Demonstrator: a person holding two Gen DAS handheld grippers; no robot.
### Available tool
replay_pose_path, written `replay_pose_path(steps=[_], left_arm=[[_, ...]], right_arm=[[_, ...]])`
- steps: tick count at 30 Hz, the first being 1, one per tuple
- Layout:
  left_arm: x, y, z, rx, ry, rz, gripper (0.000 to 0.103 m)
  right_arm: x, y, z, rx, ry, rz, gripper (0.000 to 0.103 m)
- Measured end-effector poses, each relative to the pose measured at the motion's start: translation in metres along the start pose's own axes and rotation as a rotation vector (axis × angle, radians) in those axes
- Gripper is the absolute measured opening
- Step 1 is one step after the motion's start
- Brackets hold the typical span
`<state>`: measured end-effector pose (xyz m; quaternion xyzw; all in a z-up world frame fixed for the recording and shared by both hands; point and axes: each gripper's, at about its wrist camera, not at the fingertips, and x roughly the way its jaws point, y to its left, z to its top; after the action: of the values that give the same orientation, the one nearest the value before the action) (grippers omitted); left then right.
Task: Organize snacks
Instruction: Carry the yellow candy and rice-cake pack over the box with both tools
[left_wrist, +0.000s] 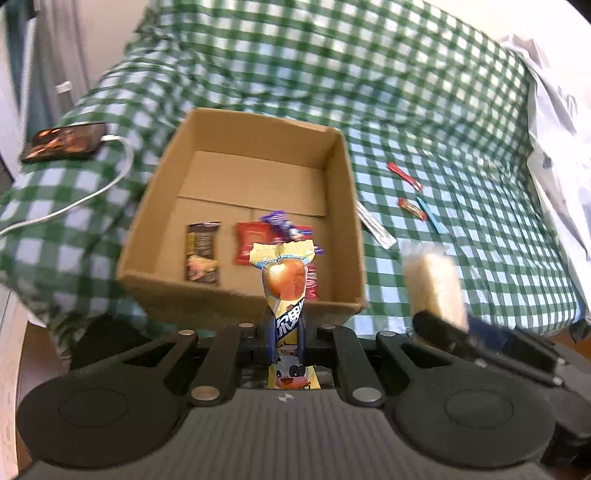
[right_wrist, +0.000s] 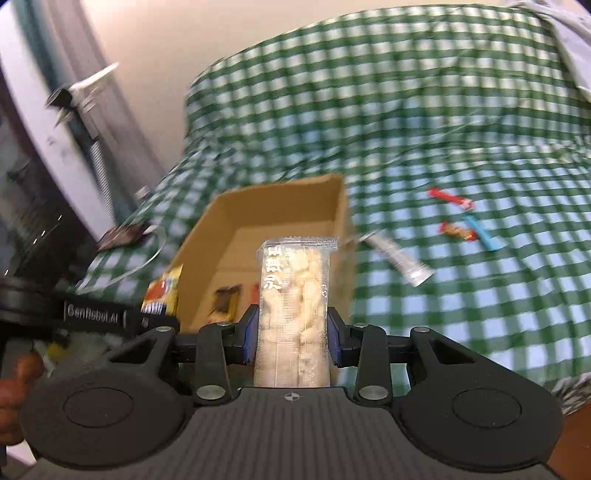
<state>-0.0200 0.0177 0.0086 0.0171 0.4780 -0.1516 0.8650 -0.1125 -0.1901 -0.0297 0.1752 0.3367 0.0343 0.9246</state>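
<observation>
The left gripper (left_wrist: 286, 332) is pinched on a yellow snack packet (left_wrist: 286, 284) printed with an orange ball and a cartoon cow, holding it upright over the near wall of the cardboard box (left_wrist: 155, 206). The right gripper (right_wrist: 291, 332) is clamped on a clear packet of pale puffed pieces (right_wrist: 295, 306), its blue pads (right_wrist: 251, 332) pressed to both sides, with the sealed top pointing toward the box (right_wrist: 280, 199).

The left wrist view alone looks down into the box: a brown wrapped bar (left_wrist: 202, 253) lies on its floor to the left, a red packet (left_wrist: 253, 240) beside it, and a purple wrapper (left_wrist: 282, 223) on top of that. It also shows the right gripper's packet (left_wrist: 434, 284) as a blur just outside the box's right wall, above the green checked cloth (left_wrist: 461, 240).

The right wrist view shows only a sliver of the box floor, but catches the left gripper's body (right_wrist: 96, 314) from the side, with the yellow packet (right_wrist: 162, 288) at the box's left corner, and a bit of the person's hand (right_wrist: 18, 391) at the frame edge.

Both views show loose snacks on the cloth right of the box: a silver stick packet (left_wrist: 375, 227) closest to it, then a red stick (left_wrist: 404, 177), a small red-brown candy (left_wrist: 412, 208) and a blue stick (left_wrist: 430, 214). Left of the box lies a phone (left_wrist: 64, 142) with a white cable (left_wrist: 92, 192).
</observation>
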Motion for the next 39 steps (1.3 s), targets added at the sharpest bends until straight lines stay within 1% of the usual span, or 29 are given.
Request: replay_pose_path(steps=[5, 9, 15, 24, 39], left_arm=[[-0.017, 0.023, -0.021, -0.033, -0.029, -0.007, 0.012], [-0.02, 0.032, -0.031, -0.05, -0.04, -0.024, 0.012], [-0.026, 0.041, -0.039, -0.071, -0.064, -0.052, 0.012], [-0.029, 0.048, -0.04, -0.091, -0.073, -0.058, 0.012], [-0.026, 0.049, -0.04, -0.083, -0.07, -0.057, 0.012]], right_arm=[[-0.004, 0.035, -0.014, -0.047, 0.044, 0.018, 0.038], [-0.012, 0.052, -0.016, -0.075, 0.037, -0.002, 0.038], [-0.017, 0.07, -0.019, -0.121, 0.042, -0.023, 0.038], [-0.019, 0.085, -0.02, -0.161, 0.05, -0.041, 0.038], [-0.016, 0.087, -0.022, -0.163, 0.061, -0.043, 0.039]])
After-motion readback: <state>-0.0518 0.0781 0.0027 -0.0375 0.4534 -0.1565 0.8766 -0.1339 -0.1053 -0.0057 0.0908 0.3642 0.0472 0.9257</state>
